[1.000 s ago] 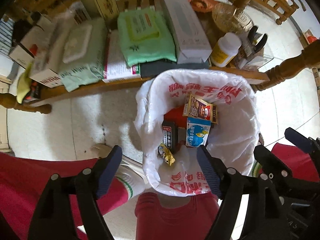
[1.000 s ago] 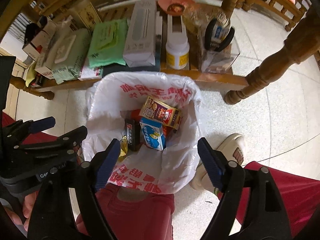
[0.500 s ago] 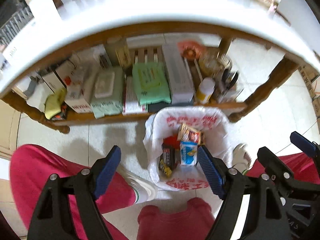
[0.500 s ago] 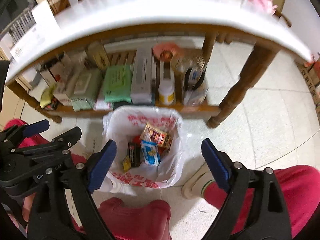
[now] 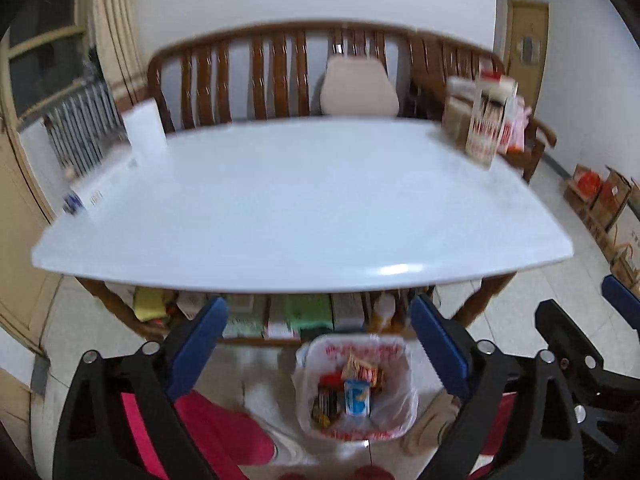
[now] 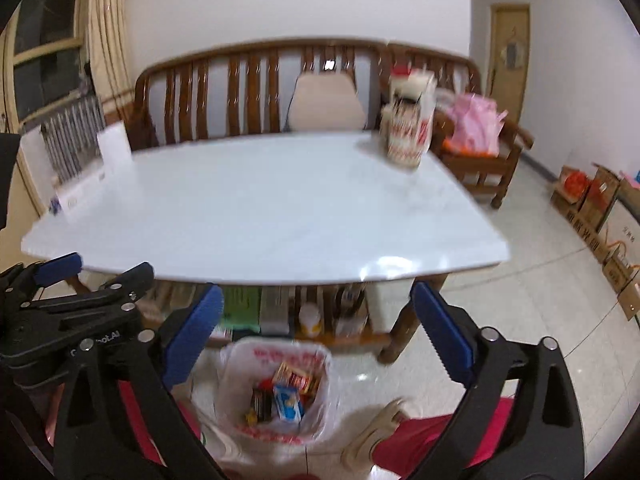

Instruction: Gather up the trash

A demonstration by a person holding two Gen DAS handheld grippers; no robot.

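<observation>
A bin lined with a white, red-printed bag (image 5: 394, 350) (image 6: 246, 356) stands on the floor in front of the table. Inside lie a blue-and-white box (image 5: 357, 398) (image 6: 288, 400), an orange packet (image 5: 365, 372) (image 6: 295, 378) and a black box (image 5: 326, 402). High above it, my left gripper (image 5: 318, 320) has its jaws opening, with nothing between them. My right gripper (image 6: 318, 300) hangs beside it, its jaws also opening and holding nothing. On the white tabletop (image 5: 300, 200) (image 6: 260, 200), a red-printed carton (image 5: 486, 124) (image 6: 410, 120) stands at the far right.
White boxes (image 5: 144, 128) (image 6: 114, 146) sit at the table's left edge. A wooden bench (image 5: 280, 72) with a cushion stands behind. The lower shelf (image 5: 304, 316) holds several packs. A person's red-trousered legs (image 5: 224, 428) and a slipper (image 6: 374, 428) flank the bin. Cardboard boxes (image 6: 592, 196) line the right wall.
Both grippers have risen well above the bin and tilted up, so the tabletop and bench now fill the views. Both pairs of jaws stand wider than before.
</observation>
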